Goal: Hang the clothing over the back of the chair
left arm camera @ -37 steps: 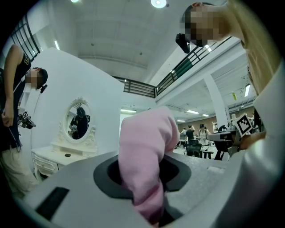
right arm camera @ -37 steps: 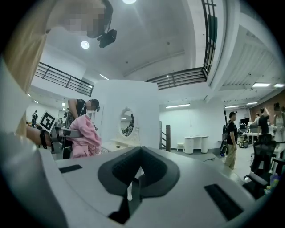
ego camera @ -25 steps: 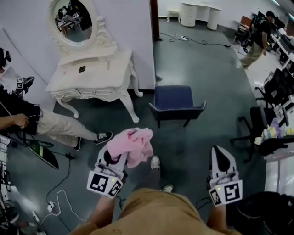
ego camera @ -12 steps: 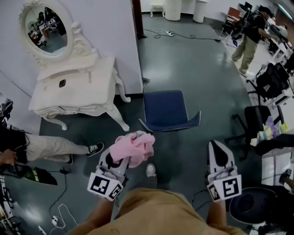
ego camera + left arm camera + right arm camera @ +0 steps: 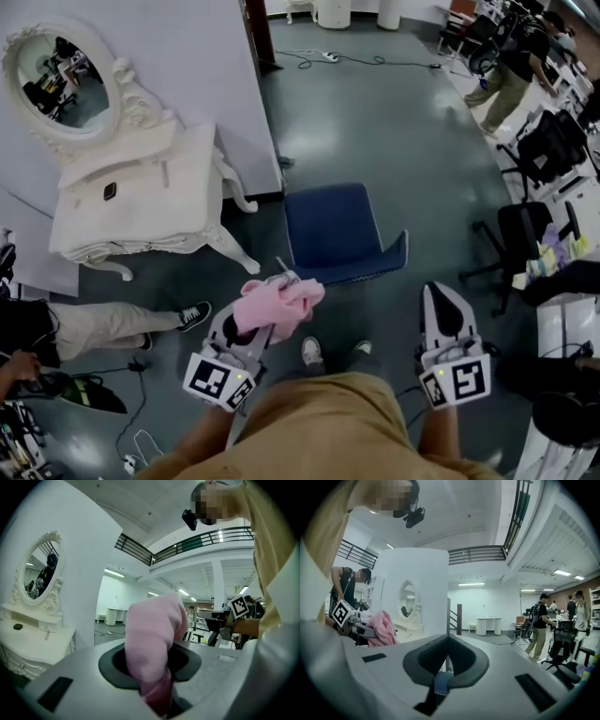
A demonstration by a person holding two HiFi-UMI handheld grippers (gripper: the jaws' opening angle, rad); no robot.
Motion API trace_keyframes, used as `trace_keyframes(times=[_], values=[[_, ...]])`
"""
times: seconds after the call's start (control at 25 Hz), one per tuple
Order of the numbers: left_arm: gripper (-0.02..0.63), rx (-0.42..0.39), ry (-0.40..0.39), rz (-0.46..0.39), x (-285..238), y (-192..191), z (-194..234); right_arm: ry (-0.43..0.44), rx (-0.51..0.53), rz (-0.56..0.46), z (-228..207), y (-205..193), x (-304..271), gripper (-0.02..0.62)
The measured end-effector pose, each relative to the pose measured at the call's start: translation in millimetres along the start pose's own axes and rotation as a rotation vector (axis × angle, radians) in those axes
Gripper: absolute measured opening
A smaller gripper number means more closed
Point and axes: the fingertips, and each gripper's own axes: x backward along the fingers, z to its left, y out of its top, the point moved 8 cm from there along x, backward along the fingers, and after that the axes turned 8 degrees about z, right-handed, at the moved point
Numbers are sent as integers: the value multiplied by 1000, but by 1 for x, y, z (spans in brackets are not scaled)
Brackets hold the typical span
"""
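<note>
Carry step: my left gripper (image 5: 251, 326) is clamped on the pink clothing (image 5: 278, 302), which is bunched up above the floor, just short of the blue chair (image 5: 330, 225). Right gripper (image 5: 444, 317) has jaws together, nothing in them. Next, I reckon: reach fwd and lift the bundle over the near back edge (image 5: 361, 270), prob w/ the right helping spread it. White dressing table (image 5: 141, 202) stands left of the chair, and a seated person's leg (image 5: 108, 322) lies on the floor at left. Neither blocks the approach.

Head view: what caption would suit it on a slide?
Left gripper holds pink clothing just short of the blue chair.
</note>
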Motion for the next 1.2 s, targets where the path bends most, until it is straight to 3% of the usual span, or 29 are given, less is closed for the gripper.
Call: trace_keyframes(times=[0.32, 0.52, 1.2], values=[[112, -12, -12, 61, -46, 16, -11, 61, 5, -20, -54, 15, -39, 2], [112, 1, 44, 67, -56, 24, -16, 114, 19, -53, -84, 29, -64, 2], [112, 48, 111, 168, -33, -3, -38, 293, -16, -15, -78, 3, -94, 2]])
